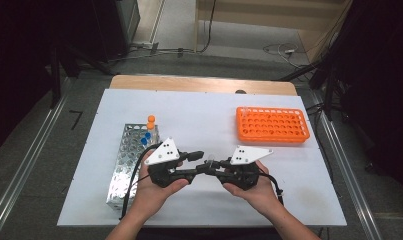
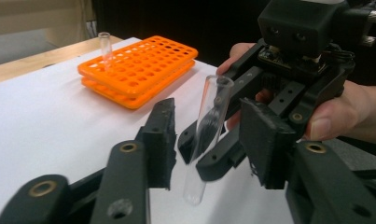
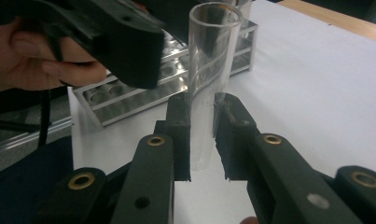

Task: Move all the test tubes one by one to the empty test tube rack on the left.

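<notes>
While the right gripper (image 3: 202, 135) pinches one clear glass test tube (image 3: 209, 84) between its jaws, the left gripper (image 2: 209, 140) has its jaws spread around the same tube (image 2: 206, 135) without pressing it; a gap shows on either side. Both grippers meet above the bench (image 1: 204, 112) near the middle of its near edge, the tube (image 1: 210, 161) held upright and slightly tilted between them. One metal rack (image 1: 131, 157) stands along the left edge, carrying three capped tubes at its far end: one orange cap (image 1: 151, 119) and two blue caps (image 1: 147, 137). One orange rack (image 1: 272, 125) sits toward the far right corner, with one more clear tube (image 2: 104, 46) standing in a corner hole.
</notes>
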`<state>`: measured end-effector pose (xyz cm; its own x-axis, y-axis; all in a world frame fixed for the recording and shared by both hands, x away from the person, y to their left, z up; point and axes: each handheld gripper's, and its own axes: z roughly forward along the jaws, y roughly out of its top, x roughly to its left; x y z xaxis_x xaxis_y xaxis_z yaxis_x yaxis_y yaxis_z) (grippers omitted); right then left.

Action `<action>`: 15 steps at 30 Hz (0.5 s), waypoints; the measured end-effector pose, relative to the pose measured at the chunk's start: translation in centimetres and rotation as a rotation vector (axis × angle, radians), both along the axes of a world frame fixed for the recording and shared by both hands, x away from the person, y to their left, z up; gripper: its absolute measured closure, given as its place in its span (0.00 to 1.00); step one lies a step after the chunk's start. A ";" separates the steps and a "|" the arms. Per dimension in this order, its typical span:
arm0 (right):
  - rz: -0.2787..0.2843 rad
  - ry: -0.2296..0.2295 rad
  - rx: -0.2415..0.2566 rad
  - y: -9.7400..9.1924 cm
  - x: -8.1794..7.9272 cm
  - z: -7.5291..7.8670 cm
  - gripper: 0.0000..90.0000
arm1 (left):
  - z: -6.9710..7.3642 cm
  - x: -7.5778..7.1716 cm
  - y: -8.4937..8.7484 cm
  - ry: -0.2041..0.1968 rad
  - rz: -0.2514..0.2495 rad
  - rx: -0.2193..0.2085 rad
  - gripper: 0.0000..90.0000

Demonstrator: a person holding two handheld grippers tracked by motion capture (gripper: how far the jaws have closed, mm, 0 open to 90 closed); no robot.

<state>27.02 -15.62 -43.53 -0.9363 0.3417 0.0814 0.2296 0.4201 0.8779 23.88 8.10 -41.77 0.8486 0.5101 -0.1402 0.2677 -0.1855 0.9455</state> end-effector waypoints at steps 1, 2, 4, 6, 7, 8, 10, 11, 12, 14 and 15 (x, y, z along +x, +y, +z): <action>0.008 0.002 -0.004 0.1 -0.1 0.0 0.82 | 0.0 0.0 -0.1 0.001 -0.009 0.000 0.67; 0.012 0.003 -0.006 0.3 -0.2 0.0 0.82 | 0.0 0.0 -0.2 0.001 -0.015 0.003 0.69; 0.022 0.006 -0.005 0.5 -0.3 0.0 0.82 | -0.1 0.0 -0.3 0.003 -0.027 0.006 0.72; 0.030 0.007 -0.006 0.6 -0.4 0.0 0.82 | -0.1 0.0 -0.4 0.006 -0.036 0.009 0.75; 0.035 0.007 -0.009 0.7 -0.5 0.0 0.82 | -0.2 0.0 -0.5 0.007 -0.042 0.012 0.76; 0.040 0.009 -0.010 0.8 -0.6 0.0 0.82 | -0.2 0.0 -0.5 0.008 -0.045 0.013 0.78; 0.048 0.009 -0.013 0.9 -0.7 0.0 0.82 | -0.2 0.0 -0.6 0.005 -0.047 0.016 0.79; 0.053 0.012 -0.013 1.0 -0.7 0.0 0.82 | -0.2 0.0 -0.5 0.004 -0.049 0.016 0.81; 0.055 0.014 -0.014 1.0 -0.8 0.0 0.82 | -0.2 0.0 -0.5 -0.002 -0.050 0.020 0.82; 0.058 0.019 -0.010 1.1 -0.8 -0.1 0.82 | -0.1 -0.1 -0.4 -0.012 -0.044 0.026 0.83; 0.059 0.022 -0.009 1.1 -0.8 -0.1 0.82 | -0.1 -0.1 -0.4 -0.015 -0.042 0.028 0.84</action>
<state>26.24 -14.52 -43.59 -0.9527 0.2872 0.0995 0.2238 0.4413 0.8690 23.77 7.72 -41.90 0.8714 0.4772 -0.1135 0.2449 -0.2228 0.9436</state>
